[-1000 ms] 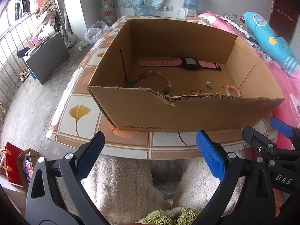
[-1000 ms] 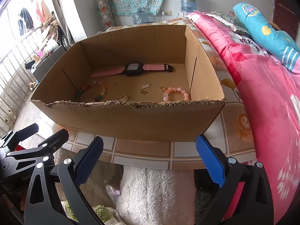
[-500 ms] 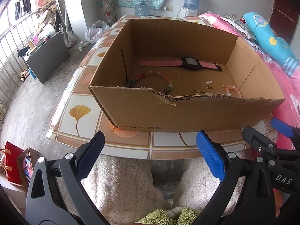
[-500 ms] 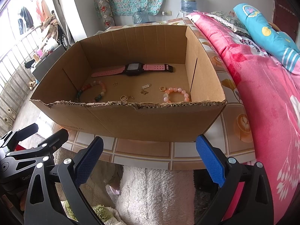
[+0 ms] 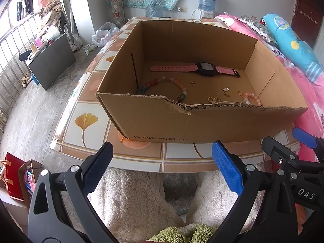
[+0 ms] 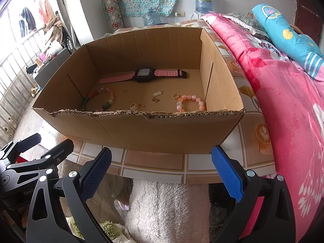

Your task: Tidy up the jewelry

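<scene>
An open cardboard box (image 5: 202, 125) (image 6: 141, 129) stands on a tiled table. Inside lie a pink-strapped watch (image 5: 204, 68) (image 6: 144, 74), a multicoloured bead bracelet (image 5: 180, 85) (image 6: 111, 99), a pale pink bead bracelet (image 5: 253, 98) (image 6: 189, 99), a gold ring (image 5: 240, 92) (image 6: 175, 96) and several small gold charms (image 5: 225, 89) (image 6: 156, 99). My left gripper (image 5: 162, 170) is open, below the table's near edge. My right gripper (image 6: 162, 172) is open too, level with it and empty. Each gripper shows at the side of the other's view.
A pink blanket (image 6: 283, 101) and a blue pillow (image 6: 283, 28) lie on a bed to the right. The person's fluffy white clothing (image 5: 141, 198) fills the space under the grippers. A dark cabinet (image 5: 50, 62) and railing stand at the left.
</scene>
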`<state>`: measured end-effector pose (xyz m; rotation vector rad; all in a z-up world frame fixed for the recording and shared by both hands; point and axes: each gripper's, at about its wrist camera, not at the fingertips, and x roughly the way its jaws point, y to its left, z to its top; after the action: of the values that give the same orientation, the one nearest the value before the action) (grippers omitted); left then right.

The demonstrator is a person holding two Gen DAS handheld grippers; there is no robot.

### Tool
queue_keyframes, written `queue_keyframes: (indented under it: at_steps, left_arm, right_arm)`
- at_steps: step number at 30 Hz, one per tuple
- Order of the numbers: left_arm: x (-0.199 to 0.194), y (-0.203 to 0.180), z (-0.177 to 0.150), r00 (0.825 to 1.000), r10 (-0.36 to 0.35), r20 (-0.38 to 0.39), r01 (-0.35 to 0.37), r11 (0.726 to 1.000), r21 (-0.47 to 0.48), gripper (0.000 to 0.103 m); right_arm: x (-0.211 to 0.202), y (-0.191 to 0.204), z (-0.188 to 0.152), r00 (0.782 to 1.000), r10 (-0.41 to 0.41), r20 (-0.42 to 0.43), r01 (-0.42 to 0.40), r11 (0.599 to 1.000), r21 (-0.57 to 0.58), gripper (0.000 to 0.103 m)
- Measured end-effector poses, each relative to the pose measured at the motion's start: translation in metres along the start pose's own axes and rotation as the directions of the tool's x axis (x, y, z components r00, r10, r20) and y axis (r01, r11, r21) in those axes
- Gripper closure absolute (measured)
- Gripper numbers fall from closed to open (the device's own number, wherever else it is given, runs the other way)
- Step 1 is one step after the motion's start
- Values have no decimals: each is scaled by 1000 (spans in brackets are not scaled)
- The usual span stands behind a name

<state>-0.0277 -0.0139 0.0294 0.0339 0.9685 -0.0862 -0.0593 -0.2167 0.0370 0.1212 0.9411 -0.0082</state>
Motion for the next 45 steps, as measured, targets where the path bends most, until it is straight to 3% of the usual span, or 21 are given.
queue_keyframes:
  at_steps: [45]
  left_arm:
    - [0,2,0,1000,-2,-7,2,1000,-4,9]
  right_arm:
    - [4,-1,-3,1000,1,-9,-1,1000,7,7]
